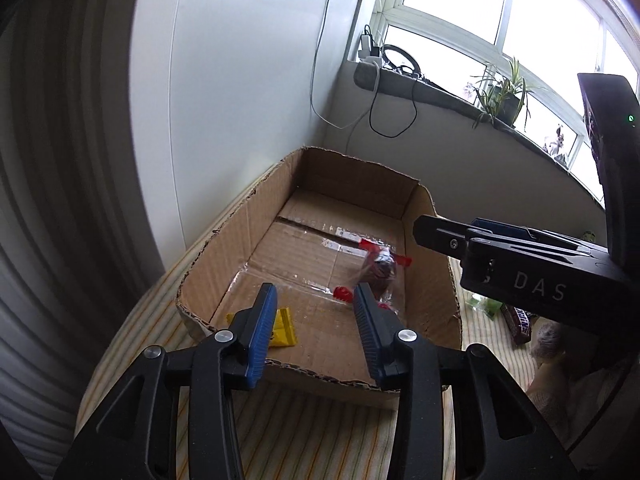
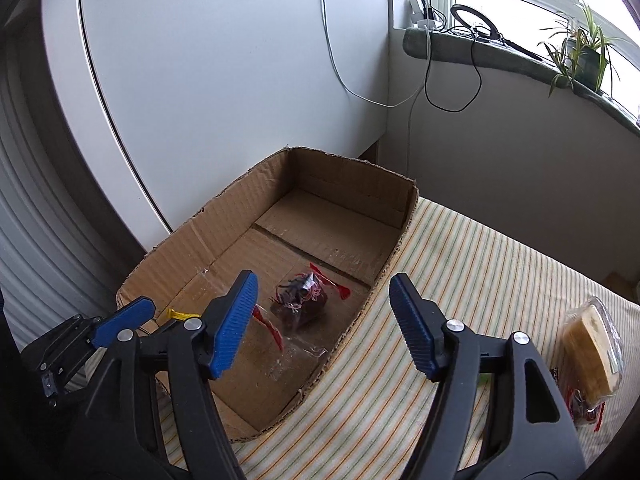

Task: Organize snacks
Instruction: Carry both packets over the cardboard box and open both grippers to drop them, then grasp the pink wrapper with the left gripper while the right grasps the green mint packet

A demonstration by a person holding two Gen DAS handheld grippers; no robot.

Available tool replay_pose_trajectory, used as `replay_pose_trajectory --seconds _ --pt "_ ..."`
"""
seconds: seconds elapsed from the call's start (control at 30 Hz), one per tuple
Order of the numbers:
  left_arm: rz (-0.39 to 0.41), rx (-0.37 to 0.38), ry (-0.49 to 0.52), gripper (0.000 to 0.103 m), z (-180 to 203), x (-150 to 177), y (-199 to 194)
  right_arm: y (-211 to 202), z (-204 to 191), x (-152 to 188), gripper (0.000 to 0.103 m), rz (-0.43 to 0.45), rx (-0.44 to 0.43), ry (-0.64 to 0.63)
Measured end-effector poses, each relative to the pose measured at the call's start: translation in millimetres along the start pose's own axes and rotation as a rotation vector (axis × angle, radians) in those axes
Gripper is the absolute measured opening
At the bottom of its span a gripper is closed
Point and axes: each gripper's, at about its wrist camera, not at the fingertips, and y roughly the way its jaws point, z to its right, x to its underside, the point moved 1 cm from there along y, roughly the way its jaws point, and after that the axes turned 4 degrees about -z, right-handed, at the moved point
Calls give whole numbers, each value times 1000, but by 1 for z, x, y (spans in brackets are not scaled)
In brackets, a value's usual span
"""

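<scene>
Snacks lie in a shallow cardboard box on a striped cloth. A clear bag with red ends holding dark sweets sits on the box floor towards the right wall, and a small yellow packet lies near the front left corner.

The left gripper hangs over the front edge of the box, its blue fingers apart with nothing between them; the yellow packet shows just behind the left one. The right gripper hovers over the right wall of the box, its fingers wide apart and empty, with the bag of sweets below and beyond them.

Outside the box on the cloth, to the right, lie a clear tray of pale wafers and a brown chocolate bar. A potted plant stands on the windowsill.
</scene>
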Motion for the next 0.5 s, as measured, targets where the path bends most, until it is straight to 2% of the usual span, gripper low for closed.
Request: replay_pose_trajectory --seconds 0.23,0.5 --pt "13 2 1 38 6 2 -11 -27 18 12 71 19 14 29" --pt "0 36 34 38 30 12 -21 -63 54 45 71 26 57 72"
